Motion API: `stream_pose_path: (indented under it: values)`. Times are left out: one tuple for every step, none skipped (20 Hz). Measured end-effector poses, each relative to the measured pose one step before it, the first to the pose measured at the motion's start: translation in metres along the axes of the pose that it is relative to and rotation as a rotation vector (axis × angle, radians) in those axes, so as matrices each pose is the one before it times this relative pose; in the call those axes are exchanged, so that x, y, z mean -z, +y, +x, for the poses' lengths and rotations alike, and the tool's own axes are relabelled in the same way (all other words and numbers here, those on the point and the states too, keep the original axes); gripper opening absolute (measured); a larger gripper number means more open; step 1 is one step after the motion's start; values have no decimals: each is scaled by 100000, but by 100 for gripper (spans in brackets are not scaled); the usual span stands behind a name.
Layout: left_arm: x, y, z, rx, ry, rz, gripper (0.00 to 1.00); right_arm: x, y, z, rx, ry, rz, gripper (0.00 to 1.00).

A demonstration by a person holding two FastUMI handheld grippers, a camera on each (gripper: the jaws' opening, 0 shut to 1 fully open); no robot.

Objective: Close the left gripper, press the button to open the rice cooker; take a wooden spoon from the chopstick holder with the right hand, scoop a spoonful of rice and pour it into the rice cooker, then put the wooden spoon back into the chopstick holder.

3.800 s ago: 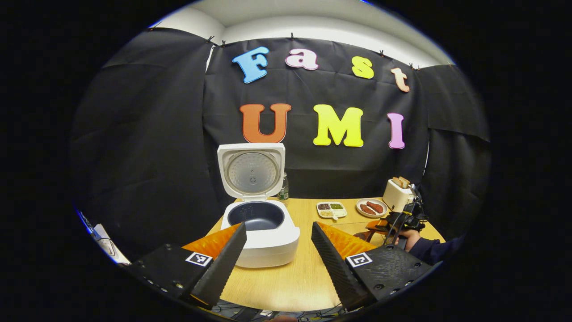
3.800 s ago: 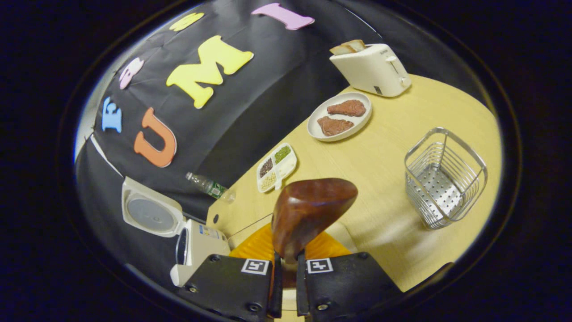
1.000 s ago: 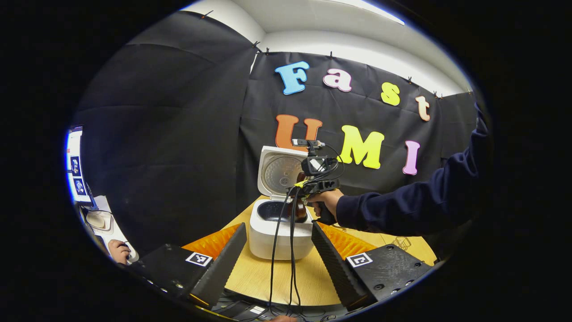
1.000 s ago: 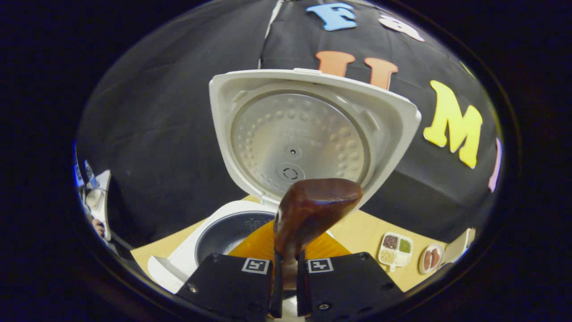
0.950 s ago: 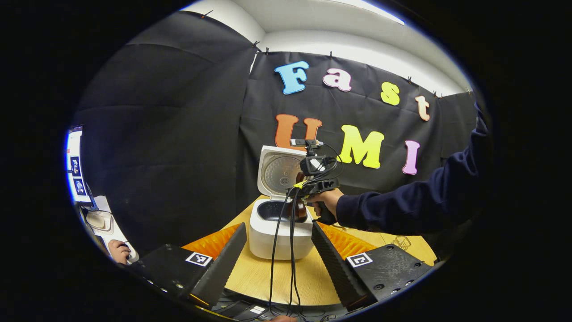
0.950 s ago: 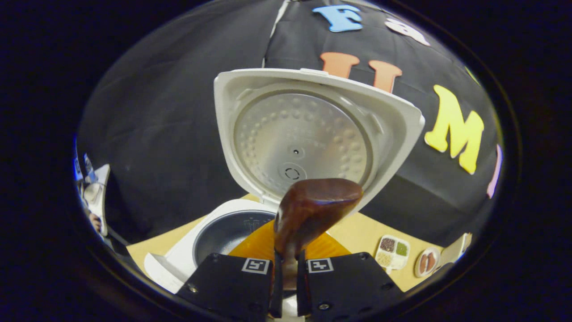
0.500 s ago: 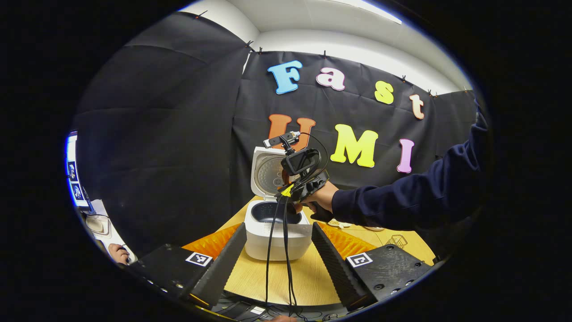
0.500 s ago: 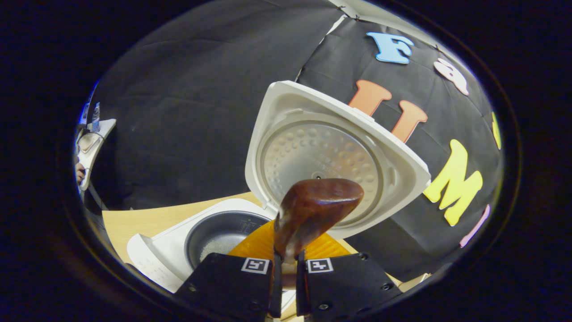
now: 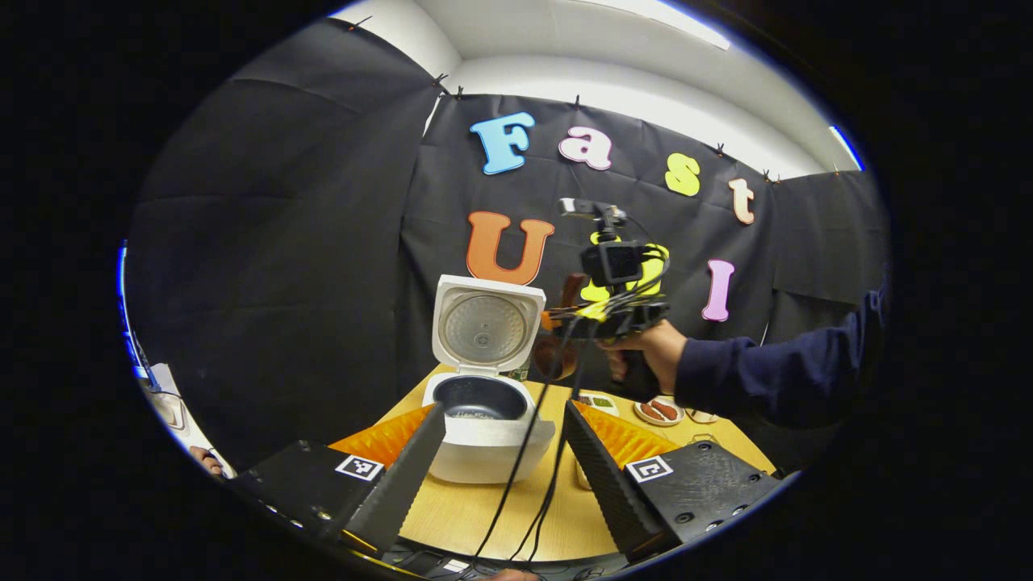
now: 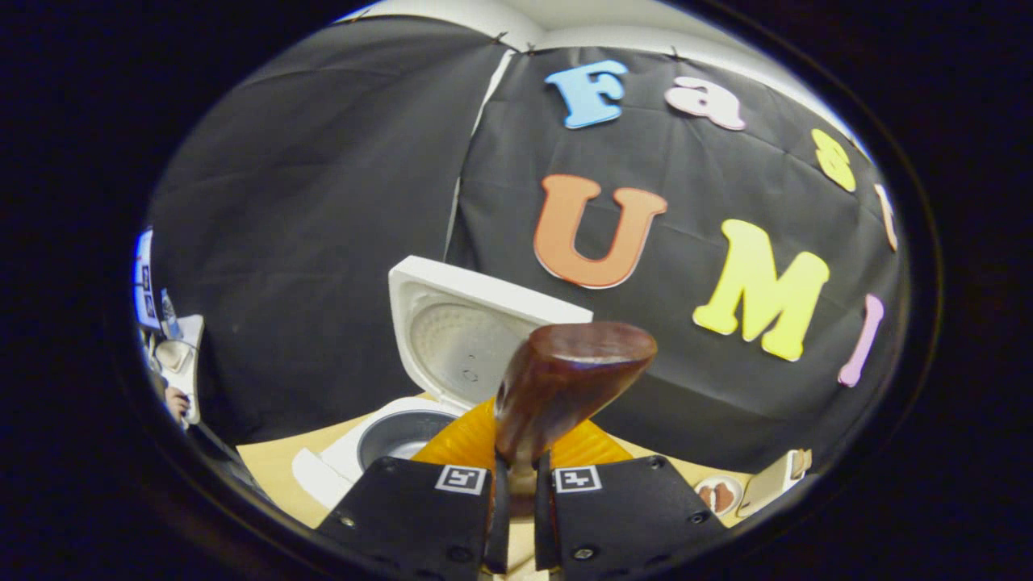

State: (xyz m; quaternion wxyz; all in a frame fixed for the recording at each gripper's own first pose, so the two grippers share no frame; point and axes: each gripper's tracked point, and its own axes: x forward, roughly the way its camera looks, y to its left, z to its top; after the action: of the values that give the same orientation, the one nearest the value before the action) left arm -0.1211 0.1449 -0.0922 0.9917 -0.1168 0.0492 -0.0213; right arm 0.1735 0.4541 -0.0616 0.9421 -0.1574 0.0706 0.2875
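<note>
In the left gripper view, the left gripper [image 9: 504,460] sits lowest and nearest, its fingers [image 9: 399,484] spread wide with nothing between them. Past them lies the tabletop [image 9: 476,516], and black cables [image 9: 533,460] hang down across it. The cooker [image 9: 484,432] stands near the tabletop's left edge, its lid [image 9: 484,324] raised upright at the back. A little pale rice [image 9: 474,415] lies in the bottom of the dark pot. A hand [image 9: 655,351] with a dark sleeve [image 9: 775,375] holds the right gripper [image 9: 565,319] in the air, above and to the right of the cooker. The spoon [image 9: 555,351] juts from it near the lid. Toward the tabletop's far right edge sit a tray [image 9: 595,401] of grains and a plate [image 9: 660,411].

In the right gripper view, the right gripper [image 10: 516,500] has its fingers [image 10: 498,516] closed on the spoon [image 10: 557,383], whose handle is clamped between them. The bowl rises ahead of the fingers. Beyond and to the left stands the cooker [image 10: 379,440] with its lid [image 10: 464,335] up. At the far right of the tabletop [image 10: 270,472] the plate [image 10: 717,494] sits beside a toaster [image 10: 771,480].
</note>
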Motion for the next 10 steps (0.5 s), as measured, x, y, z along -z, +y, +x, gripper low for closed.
stream_pose_path:
  values:
    - [124, 17, 46, 464, -116, 328, 94, 357, -2031, -1727, 1797, -417, 3658, 17]
    - [136, 3, -138, 150, -443, 335, 94, 454, -2264, -1543, 2835, -124, 4000, 18]
    - [-207, -147, -56, 638, -1060, 230, 94, 641, -2381, -1500, 2659, 112, 3472, 17]
    - [81, 16, -18, 633, -593, 177, 94, 671, -2700, -1361, 3238, 323, 3078, 17]
    - [48, -34, -65, 719, -424, 189, 94, 627, -2806, -1201, 4098, 335, 3234, 17]
    - [-1, 25, 10, 555, -382, 187, 94, 891, -2743, -925, 3944, 1176, 2302, 17]
    - [84, 49, 6, 351, -127, -174, 94, 895, -3296, -747, 4462, 1033, 2415, 17]
    - [154, -26, 66, 260, -141, -284, 94, 1005, -2818, -592, 4291, 1343, 2561, 18]
    - [200, 27, 46, 48, -94, -110, 94, 1159, -2717, -151, 3839, 1594, 2578, 18]
    - [-248, -1, -35, -269, 246, 296, 94, 1046, -2576, -39, 3504, 1505, 2641, 17]
